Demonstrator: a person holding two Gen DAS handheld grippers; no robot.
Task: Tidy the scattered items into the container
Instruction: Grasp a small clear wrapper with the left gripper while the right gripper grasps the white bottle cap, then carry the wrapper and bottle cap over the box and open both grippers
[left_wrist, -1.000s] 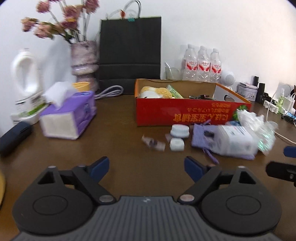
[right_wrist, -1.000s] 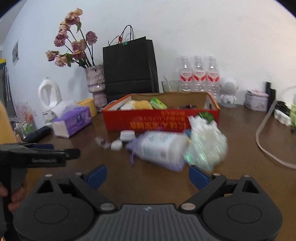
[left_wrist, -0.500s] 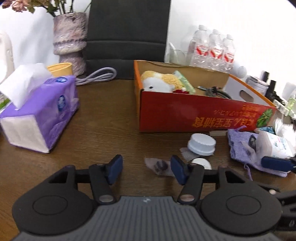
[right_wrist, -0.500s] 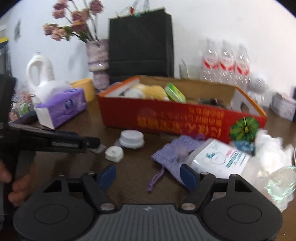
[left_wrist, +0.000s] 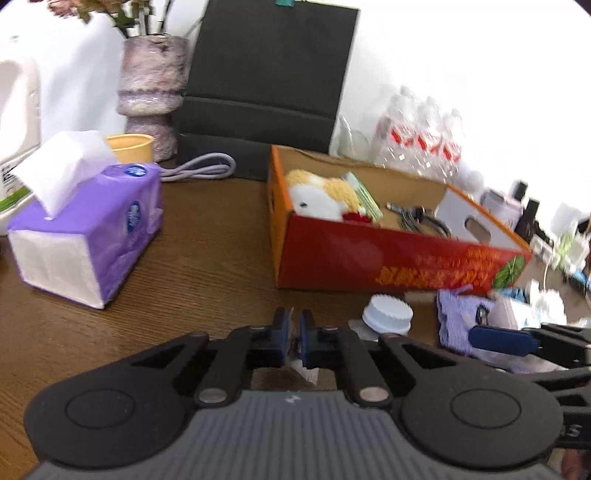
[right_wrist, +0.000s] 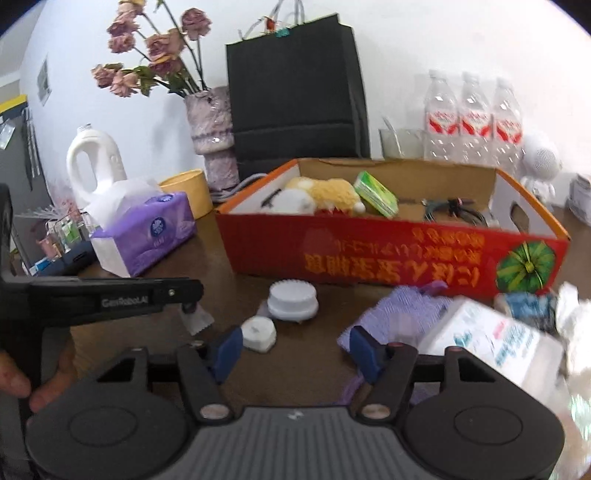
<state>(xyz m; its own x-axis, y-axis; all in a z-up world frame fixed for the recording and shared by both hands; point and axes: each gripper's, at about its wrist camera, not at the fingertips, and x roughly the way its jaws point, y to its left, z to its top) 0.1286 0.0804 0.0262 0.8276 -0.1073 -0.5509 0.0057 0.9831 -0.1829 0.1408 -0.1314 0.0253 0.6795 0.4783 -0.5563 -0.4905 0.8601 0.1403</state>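
Two claws, left claw (left_wrist: 294, 339) pinching small packet (right_wrist: 197, 318), right claw (right_wrist: 294, 345) wide open, empty, beside purple pouch (right_wrist: 397, 314)

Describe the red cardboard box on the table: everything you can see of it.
The red cardboard box is a long, open-topped tray with orange rim edges, bare brown inner walls and a white end panel with a handle cut-out. Its front bears upside-down orange lettering and a green pumpkin picture. It sits flat on the wooden table, holding a plush toy, a green packet and dark cables.
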